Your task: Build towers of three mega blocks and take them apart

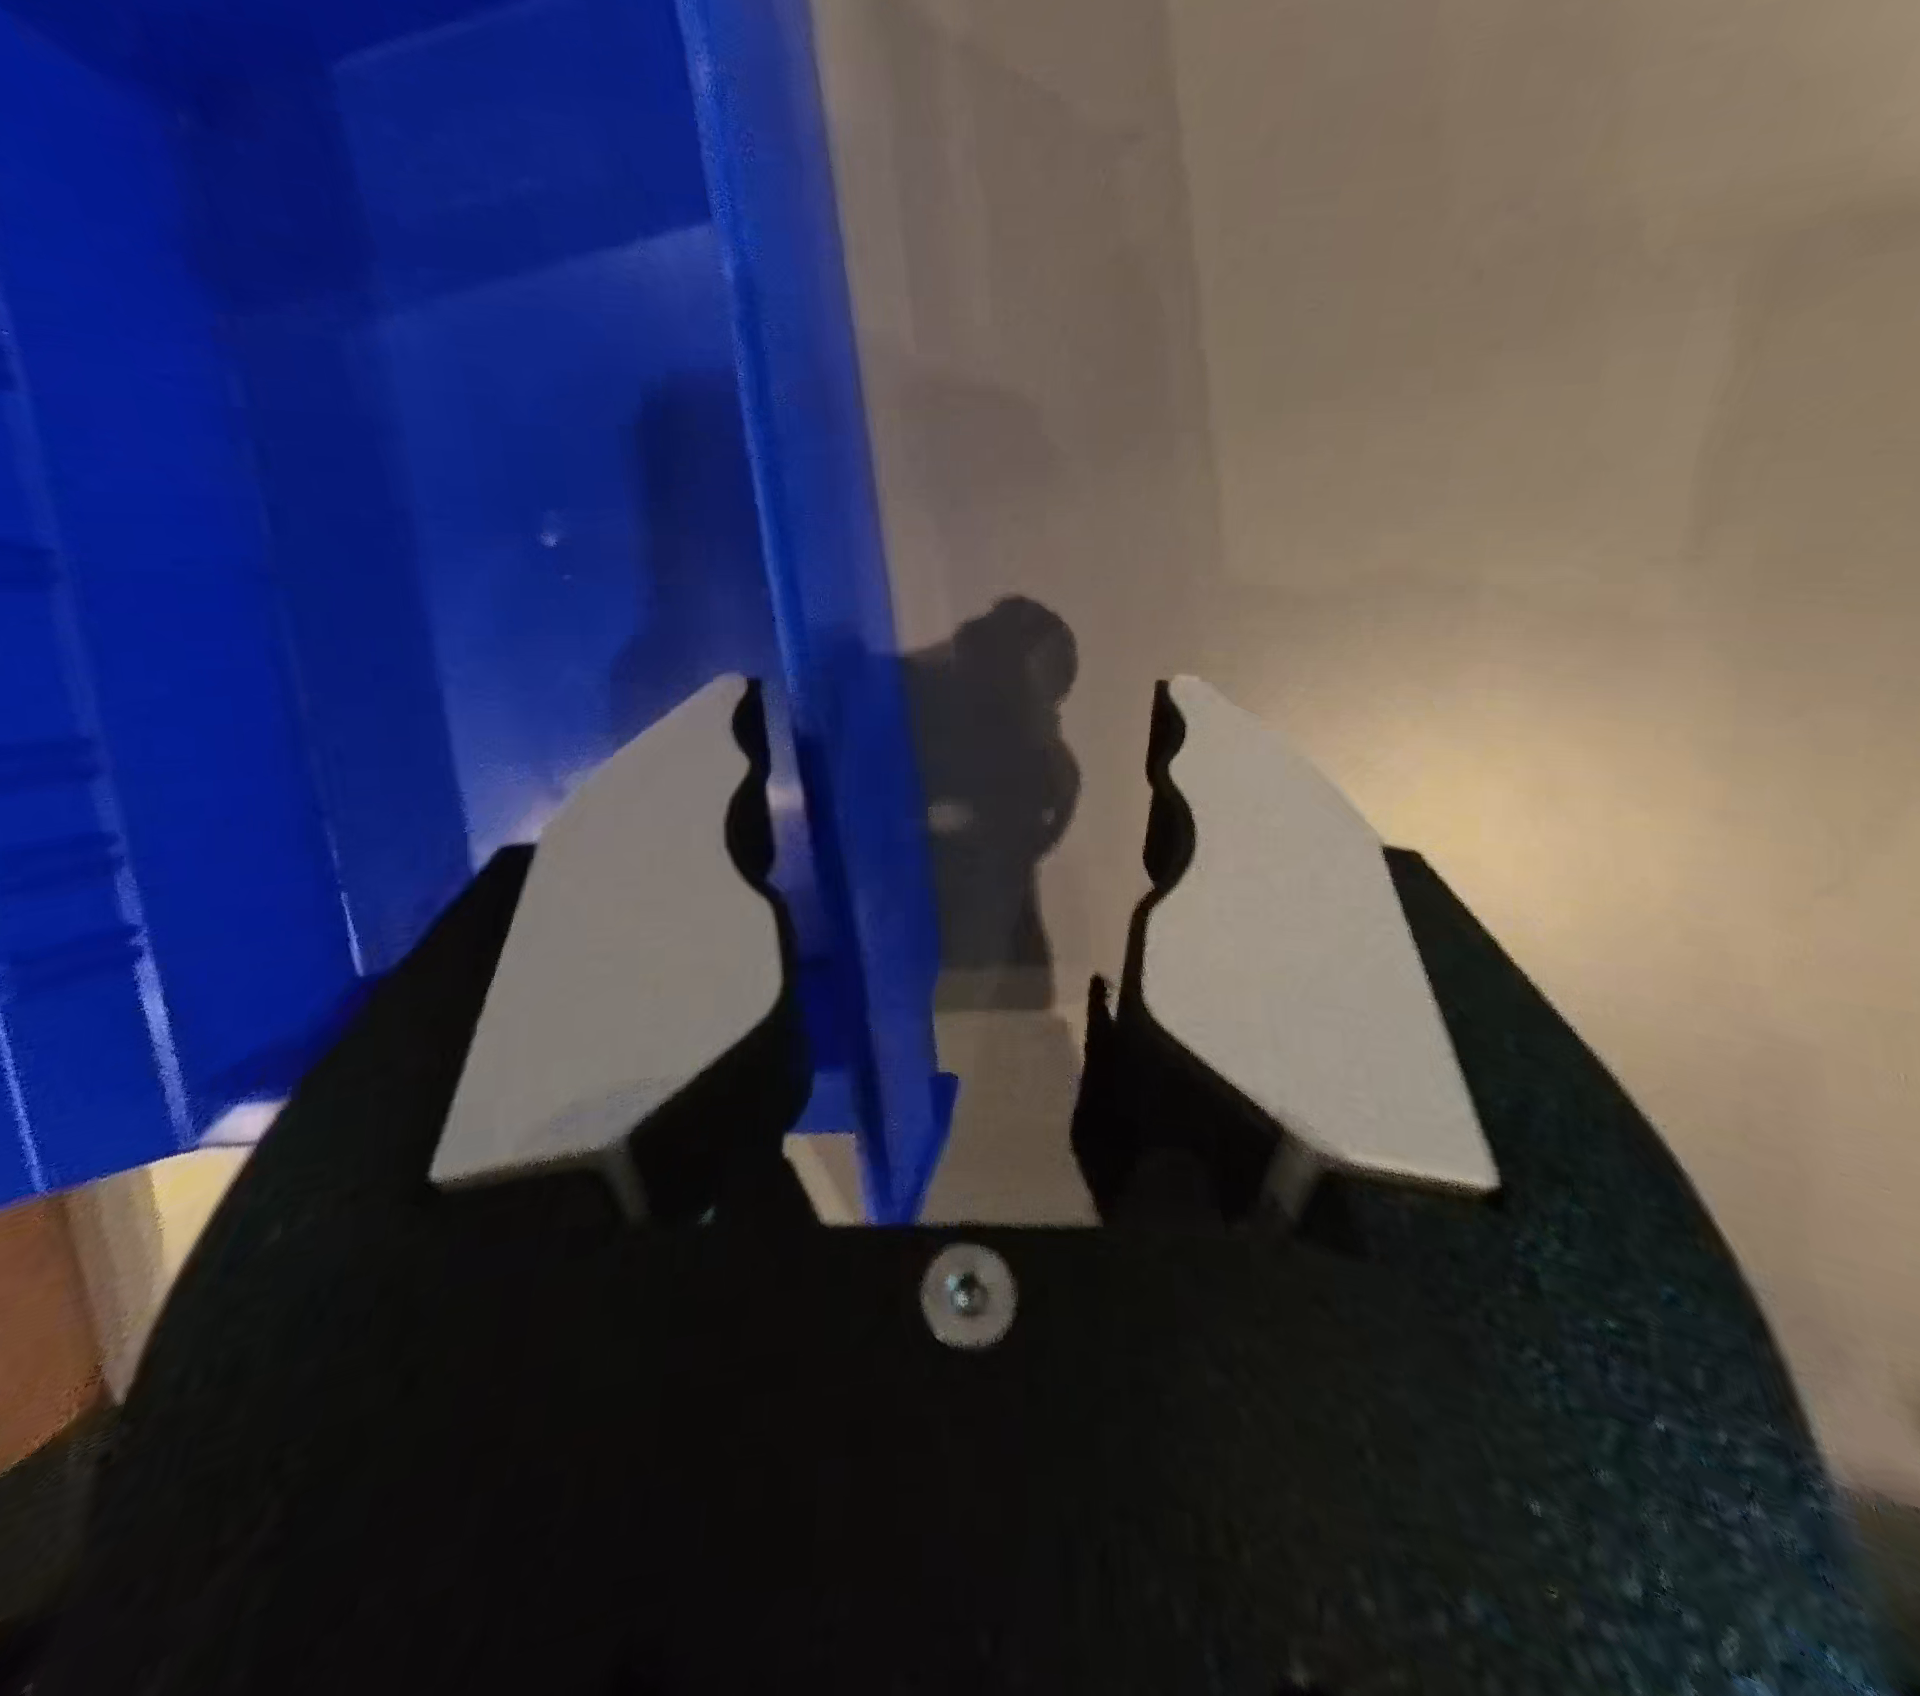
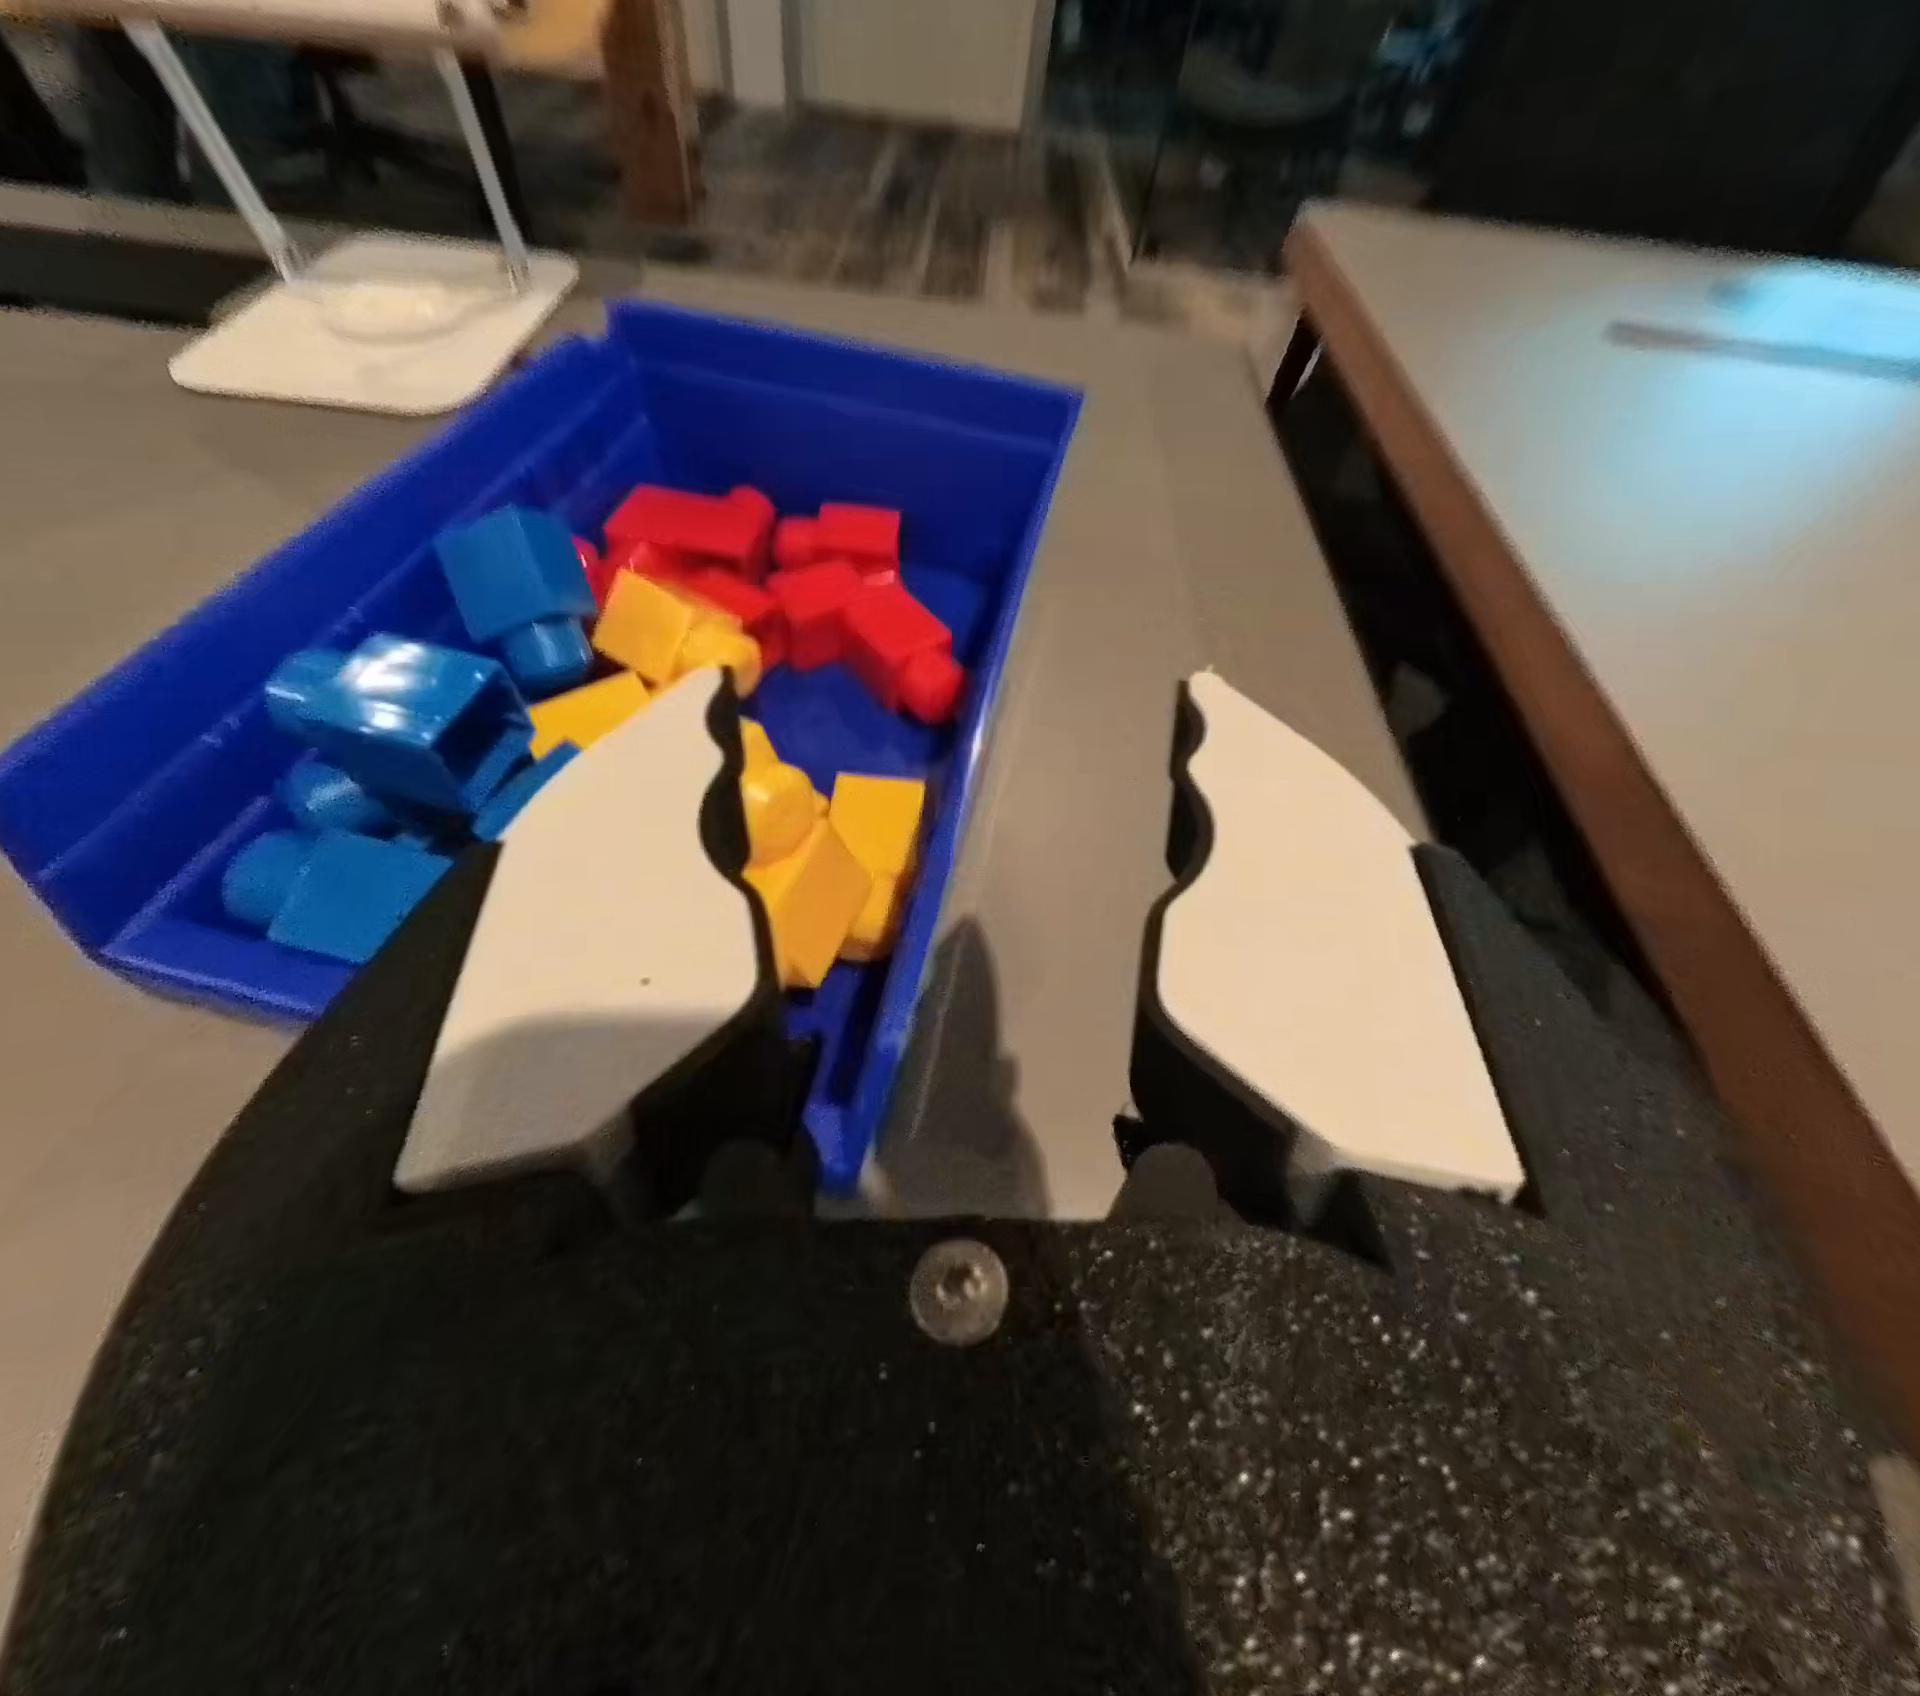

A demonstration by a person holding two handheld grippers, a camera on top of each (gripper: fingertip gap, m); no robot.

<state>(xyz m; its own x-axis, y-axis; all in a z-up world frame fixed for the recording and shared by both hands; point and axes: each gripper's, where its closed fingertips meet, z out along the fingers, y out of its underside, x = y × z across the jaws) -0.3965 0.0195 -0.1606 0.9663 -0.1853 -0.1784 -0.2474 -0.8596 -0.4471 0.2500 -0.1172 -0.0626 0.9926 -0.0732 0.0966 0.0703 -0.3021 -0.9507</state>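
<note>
In the right wrist view a blue bin [image 2: 1023, 503] stands on the grey table and holds several loose mega blocks: red ones [image 2: 831, 586] at the far end, yellow ones [image 2: 821, 857] near me, blue ones [image 2: 384, 711] on the left. My right gripper [image 2: 951, 696] is open and empty, above the bin's near right corner. In the left wrist view my left gripper [image 1: 956, 696] is open and empty, straddling the side wall of a blue bin [image 1: 790, 399] seen from close up. No blocks show in that view.
A white stand with a board [image 2: 374, 327] sits on the table behind the bin. A second table with a brown edge [image 2: 1558, 607] lies to the right across a dark gap. In the left wrist view, the gripper's shadow [image 1: 997, 794] falls on the beige surface.
</note>
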